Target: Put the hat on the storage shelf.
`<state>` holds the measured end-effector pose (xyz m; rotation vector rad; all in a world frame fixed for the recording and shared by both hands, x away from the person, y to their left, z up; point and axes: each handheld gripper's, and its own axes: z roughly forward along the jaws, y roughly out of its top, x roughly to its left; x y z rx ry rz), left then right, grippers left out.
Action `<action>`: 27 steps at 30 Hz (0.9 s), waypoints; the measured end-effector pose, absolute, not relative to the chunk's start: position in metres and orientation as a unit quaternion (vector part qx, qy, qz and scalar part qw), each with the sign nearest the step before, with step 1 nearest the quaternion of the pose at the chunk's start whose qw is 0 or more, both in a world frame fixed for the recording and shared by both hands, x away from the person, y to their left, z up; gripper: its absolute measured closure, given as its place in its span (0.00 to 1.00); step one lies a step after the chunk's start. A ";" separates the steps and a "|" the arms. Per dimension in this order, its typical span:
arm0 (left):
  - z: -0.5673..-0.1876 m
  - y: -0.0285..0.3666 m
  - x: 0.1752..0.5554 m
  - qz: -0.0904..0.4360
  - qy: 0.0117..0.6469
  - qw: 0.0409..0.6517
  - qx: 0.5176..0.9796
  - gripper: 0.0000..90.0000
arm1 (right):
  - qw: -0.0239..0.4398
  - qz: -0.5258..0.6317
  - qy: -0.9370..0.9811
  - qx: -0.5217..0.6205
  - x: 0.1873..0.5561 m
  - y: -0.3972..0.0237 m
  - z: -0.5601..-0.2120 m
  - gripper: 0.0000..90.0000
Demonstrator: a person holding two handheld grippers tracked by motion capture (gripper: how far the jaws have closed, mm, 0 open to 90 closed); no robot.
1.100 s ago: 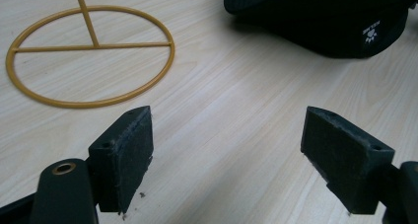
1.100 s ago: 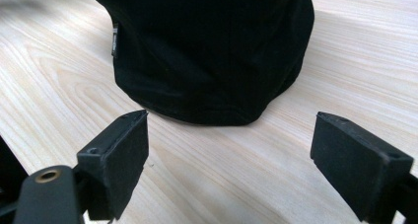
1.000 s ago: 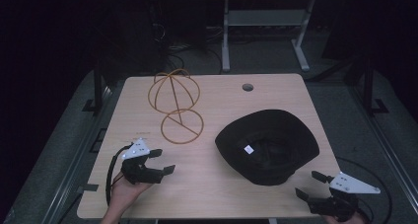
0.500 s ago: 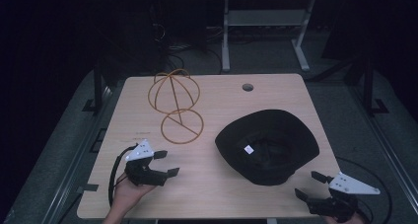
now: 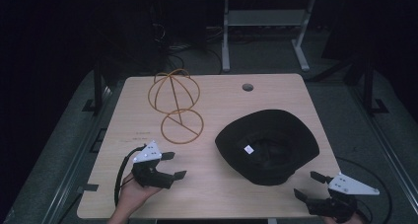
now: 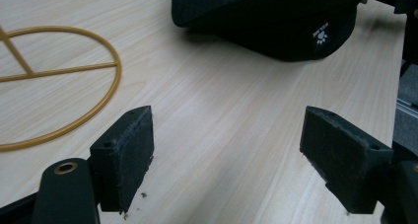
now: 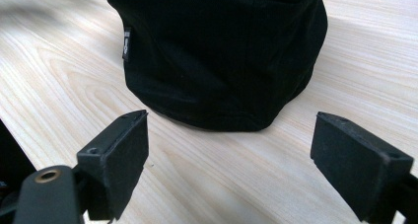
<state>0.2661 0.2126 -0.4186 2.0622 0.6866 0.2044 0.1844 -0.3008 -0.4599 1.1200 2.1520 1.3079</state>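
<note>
A black brimmed hat (image 5: 268,146) lies upside down on the right half of the wooden table (image 5: 222,98), a small white label inside it. A gold wire hat stand (image 5: 176,105) with a round base ring rests at the table's back left. My left gripper (image 5: 173,165) is open near the front left, jaws pointing right toward the hat (image 6: 276,21), with the stand's base ring (image 6: 59,81) to its left. My right gripper (image 5: 308,185) is open at the front right corner, facing the hat's crown (image 7: 222,56) from close by. Nothing sits between either pair of jaws.
A round cable hole (image 5: 247,87) is in the table's back edge. A metal desk frame (image 5: 261,31) stands on the dark floor behind. Bare wood lies between the two grippers along the front edge.
My left gripper has shifted slightly to the right and forward along the table. The right gripper, the hat and the stand have stayed put.
</note>
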 end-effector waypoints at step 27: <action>-0.389 0.123 0.273 0.054 0.180 0.459 0.868 0.23 | 0.186 0.471 0.766 0.396 0.185 -0.305 -0.461 0.16</action>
